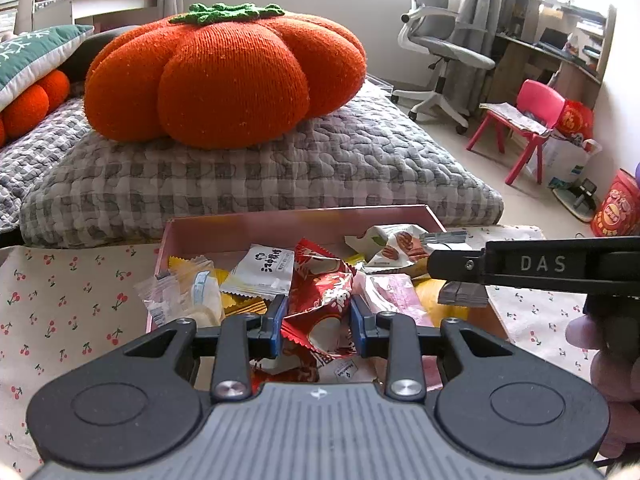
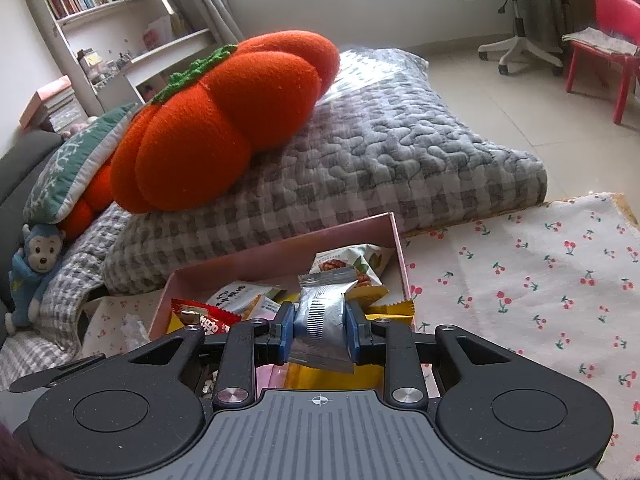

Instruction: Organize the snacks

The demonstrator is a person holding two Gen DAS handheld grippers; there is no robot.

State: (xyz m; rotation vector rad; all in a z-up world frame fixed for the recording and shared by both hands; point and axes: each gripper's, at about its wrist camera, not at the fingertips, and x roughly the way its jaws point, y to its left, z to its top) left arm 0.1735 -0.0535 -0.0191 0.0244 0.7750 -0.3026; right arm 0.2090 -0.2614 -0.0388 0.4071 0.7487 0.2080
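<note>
A pink box (image 1: 248,226) on a cherry-print cloth (image 1: 60,300) holds several wrapped snacks. My left gripper (image 1: 318,320) is shut on a red and white snack packet (image 1: 320,300) and hangs over the box. The right gripper (image 1: 452,266) reaches in from the right side of the left wrist view, over the box's right part. In the right wrist view my right gripper (image 2: 319,330) is shut on a silver snack packet (image 2: 320,320) above the pink box (image 2: 280,252). A white packet with black lettering (image 1: 264,270) and a nut packet (image 1: 396,246) lie inside.
A grey quilted cushion (image 1: 280,172) with an orange pumpkin pillow (image 1: 224,76) lies right behind the box. A red child's chair (image 1: 520,128), an office chair (image 1: 440,44) and a red tin (image 1: 616,208) stand on the tiled floor to the right. A blue monkey toy (image 2: 34,268) sits at left.
</note>
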